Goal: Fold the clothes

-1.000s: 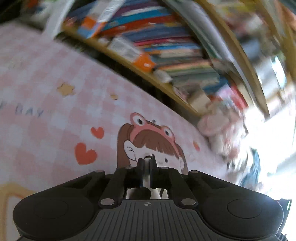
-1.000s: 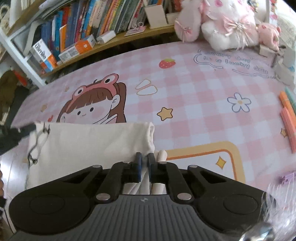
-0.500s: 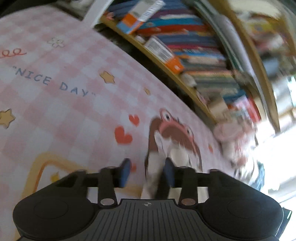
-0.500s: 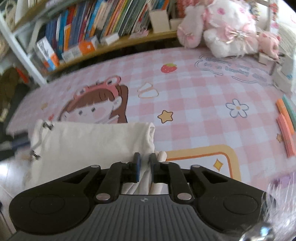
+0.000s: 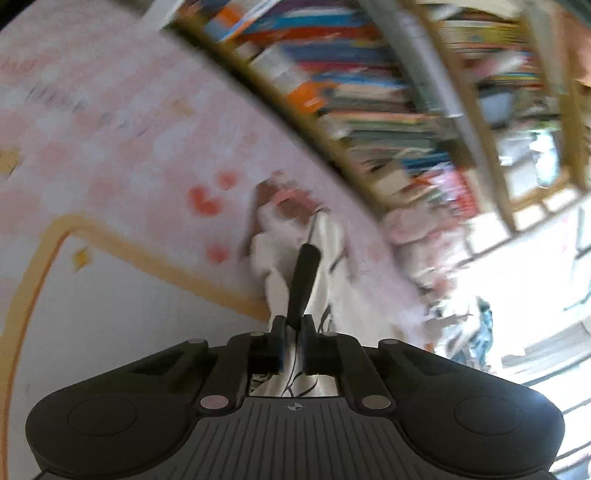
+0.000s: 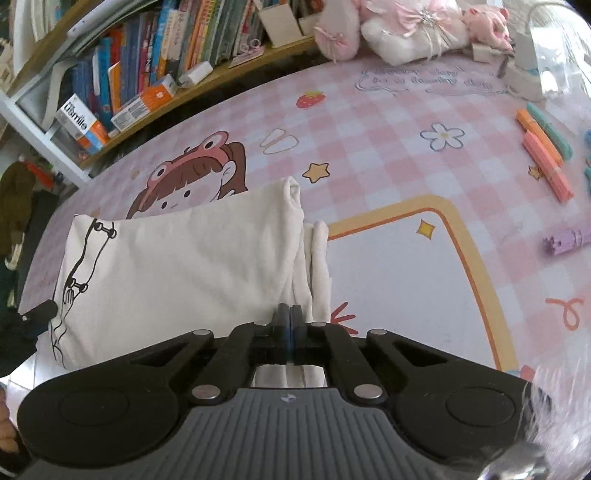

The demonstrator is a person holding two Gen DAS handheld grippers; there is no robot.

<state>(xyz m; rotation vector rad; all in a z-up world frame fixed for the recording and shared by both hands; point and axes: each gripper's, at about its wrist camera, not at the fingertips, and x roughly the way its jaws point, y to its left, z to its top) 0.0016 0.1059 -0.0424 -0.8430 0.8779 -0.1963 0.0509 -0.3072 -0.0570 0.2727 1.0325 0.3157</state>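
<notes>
1. Pink checked cloth [image 6: 369, 155] covers your table, printed with a frog-hat girl [image 6: 192, 173], a strawberry [image 6: 310, 99], a daisy [image 6: 442, 136], stars and an orange-bordered white panel [image 6: 399, 280].
2. Along the far edge runs a bookshelf [image 6: 155, 62] packed with books; 2 boxes [image 6: 110, 118] lie on its bottom board.
3. Plush toys [image 6: 399, 33] in pink and white sit at the far right of the table.
4. Highlighters [image 6: 543, 147] in orange, pink and teal lie on the right side, with a purple bundle [image 6: 569, 240] nearer you.
5. Your white shirt [image 6: 177, 266] lies folded on the left half of the table, covering the lower part of the girl print. A black line drawing [image 6: 79, 266] marks its left end.
6. Your right gripper [image 6: 287, 314] has its jaws pinched together on the shirt's right edge, where the layers bunch into folds [image 6: 317, 266].
7. Your left gripper [image 5: 291, 325] shows narrow jaws with white cloth [image 5: 332, 254] and a dark strap-like piece [image 5: 304, 280] between them, so it grips the shirt at its end.
8. That left view is badly motion-blurred; beyond the shirt, the cloth's hearts [image 5: 207, 199] and the shelf, you cannot make out detail.
9. In the right view, the left gripper's dark finger [image 6: 37, 314] touches the shirt's left end.
</notes>
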